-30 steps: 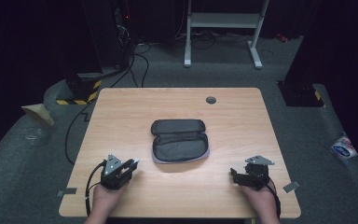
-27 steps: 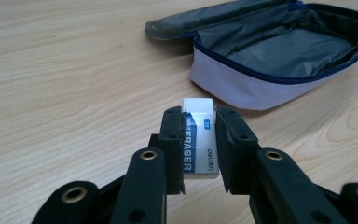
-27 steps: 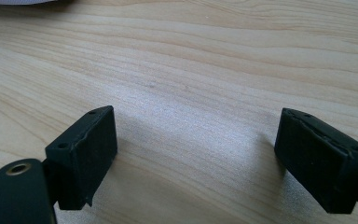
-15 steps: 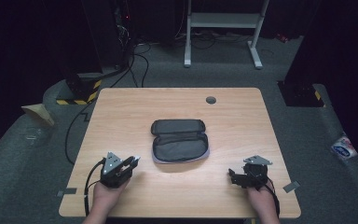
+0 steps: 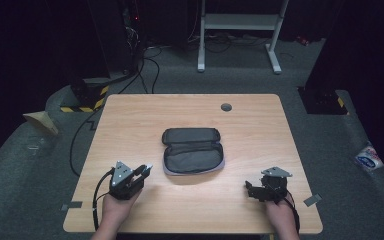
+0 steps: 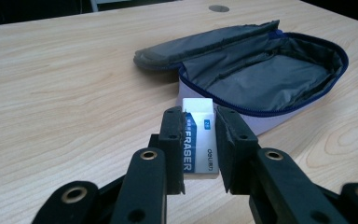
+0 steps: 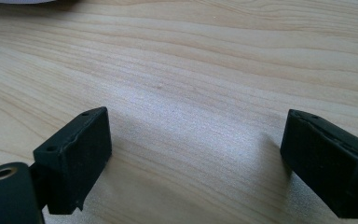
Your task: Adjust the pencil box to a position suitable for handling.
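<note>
A grey pencil case [image 5: 192, 150] lies unzipped in the middle of the wooden table [image 5: 130, 115], its lid folded back. In the left gripper view the case [image 6: 261, 74] is just ahead, its grey lining showing. My left gripper [image 6: 199, 135] is shut on a white eraser [image 6: 198, 140] with a blue sleeve, held near the case's front left corner. From above, that gripper [image 5: 142, 171] sits left of the case. My right gripper [image 5: 250, 189] rests near the table's front right, and its own view shows it [image 7: 193, 158] open over bare wood.
A round grey cable port [image 5: 226, 106] sits at the table's far edge. Black cables [image 5: 145, 65] and a white desk frame [image 5: 240, 30] stand on the floor behind. A packet [image 5: 367, 159] lies on the floor at right.
The left gripper has edged slightly toward the case with the eraser. The right gripper has stayed about where it was.
</note>
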Demonstrator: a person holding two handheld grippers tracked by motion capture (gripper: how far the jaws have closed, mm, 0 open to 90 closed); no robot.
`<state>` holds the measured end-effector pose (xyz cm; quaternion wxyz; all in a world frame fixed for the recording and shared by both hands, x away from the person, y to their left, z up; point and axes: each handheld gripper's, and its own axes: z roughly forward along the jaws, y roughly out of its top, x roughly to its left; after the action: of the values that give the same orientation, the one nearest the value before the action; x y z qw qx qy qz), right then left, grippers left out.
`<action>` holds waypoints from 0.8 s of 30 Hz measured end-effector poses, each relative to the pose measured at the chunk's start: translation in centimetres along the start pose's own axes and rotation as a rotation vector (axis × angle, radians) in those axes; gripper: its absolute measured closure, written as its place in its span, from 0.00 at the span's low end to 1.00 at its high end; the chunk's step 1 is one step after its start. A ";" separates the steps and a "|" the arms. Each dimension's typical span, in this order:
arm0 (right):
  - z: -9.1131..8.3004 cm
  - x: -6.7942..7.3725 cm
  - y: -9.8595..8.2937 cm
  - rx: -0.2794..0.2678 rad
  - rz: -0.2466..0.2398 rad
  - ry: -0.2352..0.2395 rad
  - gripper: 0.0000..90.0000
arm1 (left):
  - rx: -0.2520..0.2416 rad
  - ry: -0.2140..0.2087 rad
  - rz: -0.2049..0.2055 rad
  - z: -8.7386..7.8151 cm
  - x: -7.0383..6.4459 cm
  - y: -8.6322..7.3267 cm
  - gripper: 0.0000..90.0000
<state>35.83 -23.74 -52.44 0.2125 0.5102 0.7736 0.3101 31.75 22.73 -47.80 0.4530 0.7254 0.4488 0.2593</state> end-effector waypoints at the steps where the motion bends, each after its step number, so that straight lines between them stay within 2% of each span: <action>1: 0.0 0.0 0.0 0.000 0.000 0.000 0.10 | 0.000 0.001 0.004 0.0 0.0 0.1 0.81; 6: 0.0 0.0 0.0 0.001 0.003 0.000 0.10 | -0.009 -0.005 -0.006 0.1 0.1 0.5 0.81; 18: 0.0 0.0 0.0 -0.001 0.003 0.001 0.10 | -0.033 -0.019 0.013 0.4 -0.5 1.8 0.81; 24: 0.0 0.0 0.0 -0.001 0.003 0.001 0.10 | -0.046 -0.022 0.009 0.2 -0.6 2.1 0.81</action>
<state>35.75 -23.72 -52.44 0.2121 0.5111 0.7728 0.3108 32.45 21.71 -45.99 0.4733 0.7197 0.4344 0.2633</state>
